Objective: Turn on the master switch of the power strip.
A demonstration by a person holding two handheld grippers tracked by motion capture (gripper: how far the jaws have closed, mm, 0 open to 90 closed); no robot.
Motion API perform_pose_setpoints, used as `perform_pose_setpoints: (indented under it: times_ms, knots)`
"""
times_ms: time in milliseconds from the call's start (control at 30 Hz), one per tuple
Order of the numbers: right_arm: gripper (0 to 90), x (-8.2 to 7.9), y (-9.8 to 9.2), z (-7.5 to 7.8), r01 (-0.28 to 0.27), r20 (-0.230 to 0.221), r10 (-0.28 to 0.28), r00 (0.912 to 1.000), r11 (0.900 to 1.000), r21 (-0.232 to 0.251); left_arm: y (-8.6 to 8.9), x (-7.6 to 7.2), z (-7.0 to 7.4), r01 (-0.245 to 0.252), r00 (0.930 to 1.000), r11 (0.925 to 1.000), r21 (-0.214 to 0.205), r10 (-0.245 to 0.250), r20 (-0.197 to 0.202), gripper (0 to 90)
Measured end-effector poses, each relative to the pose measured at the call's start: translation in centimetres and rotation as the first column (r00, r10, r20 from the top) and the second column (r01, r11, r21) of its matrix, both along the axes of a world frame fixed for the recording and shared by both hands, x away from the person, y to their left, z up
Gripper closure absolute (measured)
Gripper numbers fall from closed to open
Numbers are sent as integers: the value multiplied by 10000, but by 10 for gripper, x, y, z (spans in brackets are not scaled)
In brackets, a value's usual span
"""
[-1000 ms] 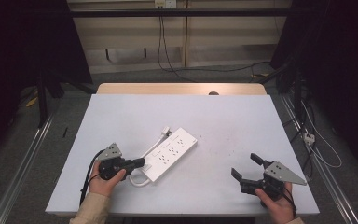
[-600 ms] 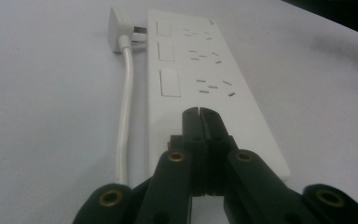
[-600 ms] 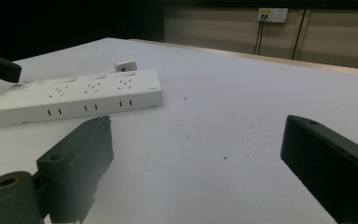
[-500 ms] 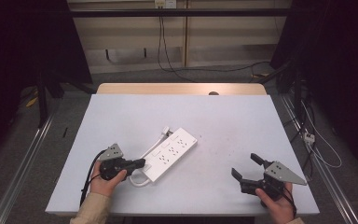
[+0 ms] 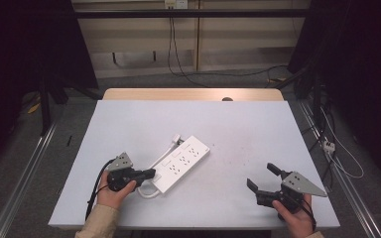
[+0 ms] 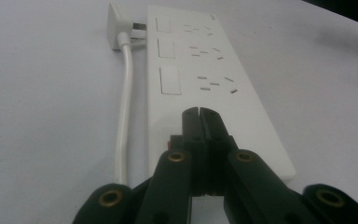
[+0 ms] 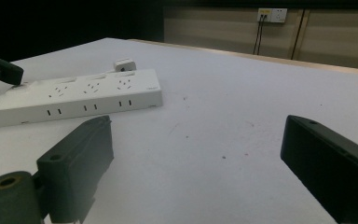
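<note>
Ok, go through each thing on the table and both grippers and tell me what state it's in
power strip: flat on the table, sockets up, nothing plugged in
plug: loose beside the strip's far end
cord: lying alongside the strip
left gripper: jaws shut, tips over the strip's near end
right gripper: jaws open, holding nothing

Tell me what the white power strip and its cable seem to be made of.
The white rectangular power strip looks like hard moulded plastic with a smooth, slightly satin finish, given its crisp edges and slots. Its white round cable seems flexible rubbery plastic, since it bends smoothly.
</note>
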State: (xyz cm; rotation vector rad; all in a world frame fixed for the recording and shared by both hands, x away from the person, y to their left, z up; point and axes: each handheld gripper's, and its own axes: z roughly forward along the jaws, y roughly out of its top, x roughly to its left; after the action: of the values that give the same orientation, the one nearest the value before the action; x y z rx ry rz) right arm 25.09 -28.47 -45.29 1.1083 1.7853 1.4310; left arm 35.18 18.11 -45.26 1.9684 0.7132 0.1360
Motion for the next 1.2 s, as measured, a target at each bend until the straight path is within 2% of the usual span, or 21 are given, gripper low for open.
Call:
perform_pose_setpoints:
  times_ms: [167,667,1200]
  knots:
    - [86,0,0,0,8,5,-8,10000,10000,9,0,0,0,7,10000,9999,107,-7,3,900]
    - [86,0,0,-1,3,-25,-3,10000,10000,15,-1,1,-2,31,10000,10000,-32,-31,-59,900]
    - [86,0,0,0,-9,-7,9,10000,10000,-24,-2,0,-2,10,10000,9999,124,-9,-64,900]
